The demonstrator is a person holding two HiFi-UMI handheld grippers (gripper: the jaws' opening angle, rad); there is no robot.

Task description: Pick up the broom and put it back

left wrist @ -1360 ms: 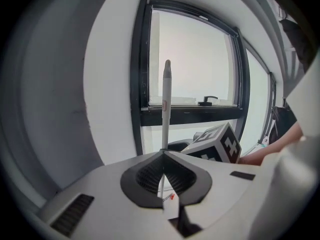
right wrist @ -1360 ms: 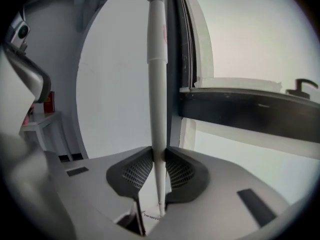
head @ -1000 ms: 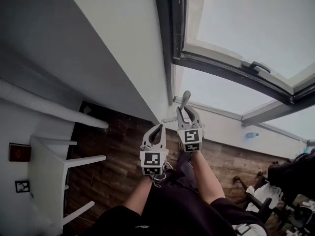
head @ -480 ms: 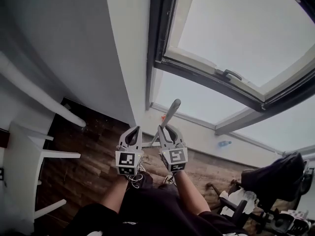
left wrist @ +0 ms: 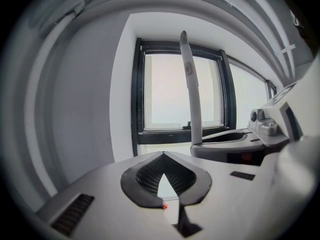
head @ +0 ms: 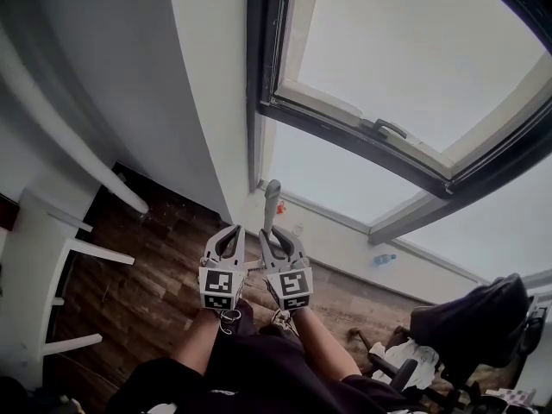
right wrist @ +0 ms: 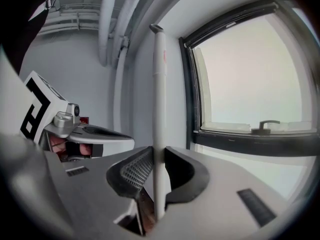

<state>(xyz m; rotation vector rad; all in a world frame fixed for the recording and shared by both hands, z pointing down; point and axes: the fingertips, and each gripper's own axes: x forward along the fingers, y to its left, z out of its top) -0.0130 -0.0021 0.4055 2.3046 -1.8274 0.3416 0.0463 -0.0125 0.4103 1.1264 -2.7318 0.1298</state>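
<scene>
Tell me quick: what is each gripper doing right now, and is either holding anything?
Left gripper: closed, nothing in it.
Right gripper: closed on the broom handle.

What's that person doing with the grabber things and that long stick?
A person stands by a big window with a grabber tool in each hand. The right gripper is clamped on the broom handle, which stands upright between its jaws. The brush end is out of view. The left gripper is right beside it, jaws together with nothing in them. Below them is a wooden floor. The broom is in hand and not put back yet.
</scene>
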